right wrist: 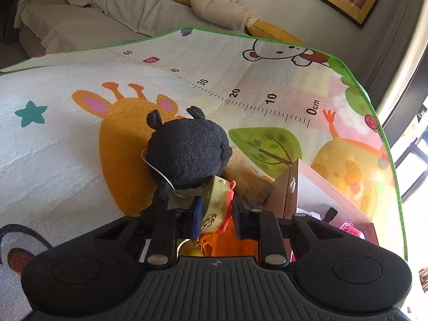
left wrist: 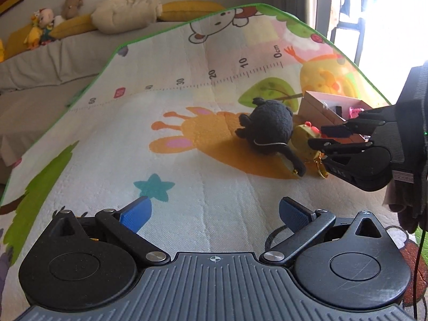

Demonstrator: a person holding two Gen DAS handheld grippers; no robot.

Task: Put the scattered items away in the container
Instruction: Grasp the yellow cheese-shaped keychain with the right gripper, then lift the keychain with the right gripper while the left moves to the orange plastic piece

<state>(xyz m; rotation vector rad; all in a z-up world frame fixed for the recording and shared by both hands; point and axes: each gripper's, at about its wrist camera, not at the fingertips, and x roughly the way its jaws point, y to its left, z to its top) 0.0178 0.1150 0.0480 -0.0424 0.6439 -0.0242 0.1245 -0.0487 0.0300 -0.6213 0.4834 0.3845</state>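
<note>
Left wrist view: left tongs [left wrist: 215, 214] stand wide, nothing between the blue pads, hovering over bare play mat [left wrist: 107, 160]. Box [left wrist: 321, 107] sits at the right of the mat, open, with a pink item [left wrist: 354, 112] and something dark already inside, so I'd judge part of the tidy-up is done. Still out on the mat: black plush toy [left wrist: 267, 125], just beside the box, and a small yellow-green keychain toy [left wrist: 303, 133] wedged between plush and box. Right tongs [left wrist: 318, 137] come in from the right with the fingers nearly together at that keychain; contact is hard to read from this angle. Right wrist view: right tongs [right wrist: 215, 211] are narrow and clamped on the keychain toy [right wrist: 218, 200], blue pad on its pale side, the other pad against the orange-red trim; gold chain [right wrist: 210, 220] and a yellow bit hang below. Keychain's long axis runs roughly along the fingers, pointing away toward the plush toy [right wrist: 187, 152], which touches or nearly touches it. Plush lies ears away from the camera, tail trailing toward the tongs. Box [right wrist: 294, 187] is just right of the grip, open side up. Orange thing under the tongs: can't tell what. Left to do, my read: lift keychain into box, then plush.
</note>
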